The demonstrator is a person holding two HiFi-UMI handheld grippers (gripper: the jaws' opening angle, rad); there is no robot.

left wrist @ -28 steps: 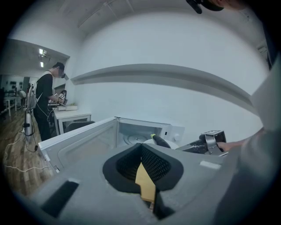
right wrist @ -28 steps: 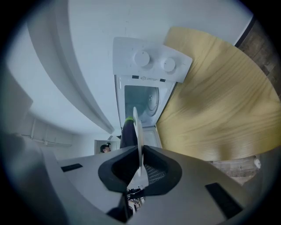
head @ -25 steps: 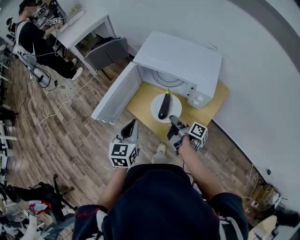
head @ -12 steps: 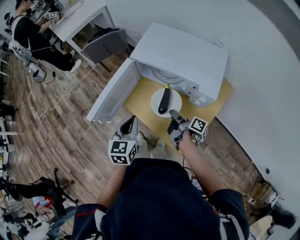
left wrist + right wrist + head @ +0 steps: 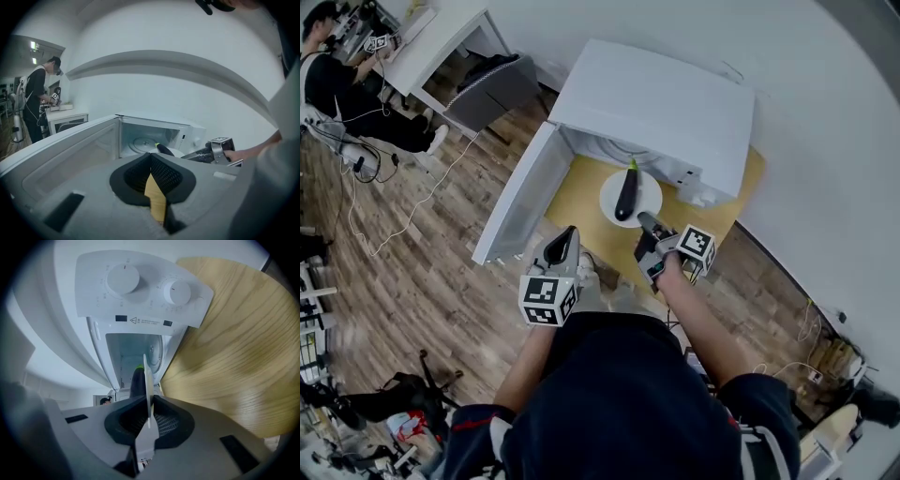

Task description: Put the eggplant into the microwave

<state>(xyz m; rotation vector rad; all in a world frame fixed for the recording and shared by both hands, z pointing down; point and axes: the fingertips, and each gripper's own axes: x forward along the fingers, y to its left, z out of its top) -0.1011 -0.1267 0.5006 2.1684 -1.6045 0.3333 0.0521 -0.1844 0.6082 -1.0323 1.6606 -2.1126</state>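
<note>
Wooden floor (image 5: 422, 272) carries a yellow board (image 5: 581, 202), and on it stands the white microwave (image 5: 656, 103) with its door (image 5: 520, 197) swung open to the left. Just before the open cavity is a white plate (image 5: 649, 197), and the dark eggplant (image 5: 626, 194) lies on it, its green end toward the microwave. The right gripper (image 5: 645, 223) is clamped on the near rim of the plate. The left gripper (image 5: 565, 236) hangs beside it over the board, with its jaws closed together and nothing between them.
</note>
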